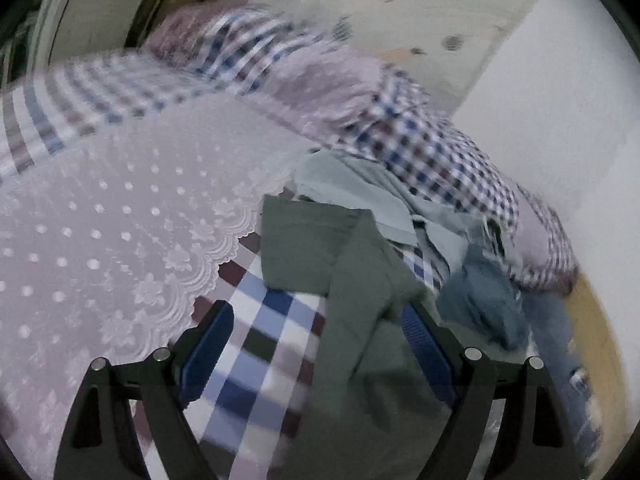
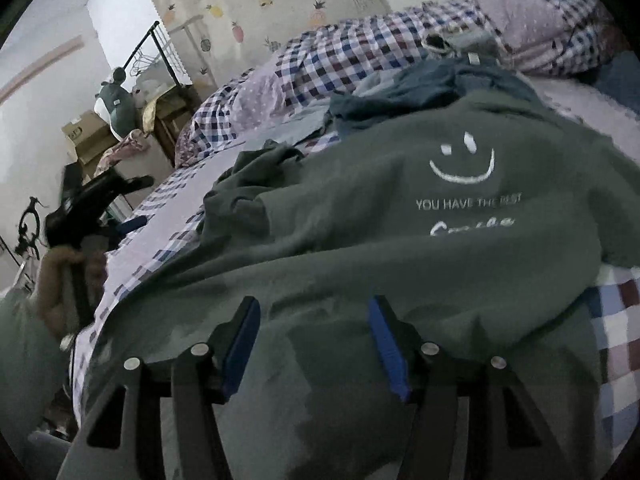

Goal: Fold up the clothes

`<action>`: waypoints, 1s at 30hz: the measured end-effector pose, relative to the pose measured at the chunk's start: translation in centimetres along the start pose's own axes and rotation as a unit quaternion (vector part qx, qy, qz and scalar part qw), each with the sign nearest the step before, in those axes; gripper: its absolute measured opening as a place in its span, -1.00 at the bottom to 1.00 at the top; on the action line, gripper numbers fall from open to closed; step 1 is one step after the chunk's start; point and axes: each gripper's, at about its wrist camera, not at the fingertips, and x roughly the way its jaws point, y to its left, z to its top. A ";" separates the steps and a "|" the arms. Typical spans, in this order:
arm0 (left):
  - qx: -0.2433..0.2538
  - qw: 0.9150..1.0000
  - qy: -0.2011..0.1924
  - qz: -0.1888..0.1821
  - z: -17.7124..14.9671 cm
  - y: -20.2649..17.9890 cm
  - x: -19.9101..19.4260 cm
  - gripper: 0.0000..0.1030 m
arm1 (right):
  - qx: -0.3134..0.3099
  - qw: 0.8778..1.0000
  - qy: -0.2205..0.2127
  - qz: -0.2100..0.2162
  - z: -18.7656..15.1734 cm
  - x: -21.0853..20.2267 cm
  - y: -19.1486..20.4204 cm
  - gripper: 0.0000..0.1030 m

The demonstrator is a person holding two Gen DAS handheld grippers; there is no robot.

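Between spread jaws, green sweatshirt point(image 2: 360, 216), unheld

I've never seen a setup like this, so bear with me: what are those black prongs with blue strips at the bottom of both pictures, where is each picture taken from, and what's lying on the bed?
The prongs are hand-held grippers; a person carries one in each hand, and each has a fisheye camera looking along its fingers. One picture comes from the left gripper, the other from the right gripper. Both are open and hold nothing. On the checked bedsheet lies a green sweatshirt with a white smiley face, spread out for folding; the left view shows one of its sleeves. Behind it sit a heap of blue clothes and a checked quilt. A lilac lace cover lies beside the sleeve.
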 end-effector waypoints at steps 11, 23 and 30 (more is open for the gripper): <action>0.046 0.989 0.071 0.120 6.1 -0.7 10.8 0.42 | 0.024 0.999 0.017 0.030 -0.3 1.1 -0.9 0.18; 0.090 0.979 0.008 0.181 9.0 -1.9 11.7 -0.94 | 0.041 0.998 0.022 0.046 -0.3 1.7 -1.4 0.18; 0.067 0.967 -0.195 0.151 15.8 -0.1 -0.6 -0.95 | 0.042 0.998 0.020 0.048 -0.3 1.7 -1.4 0.18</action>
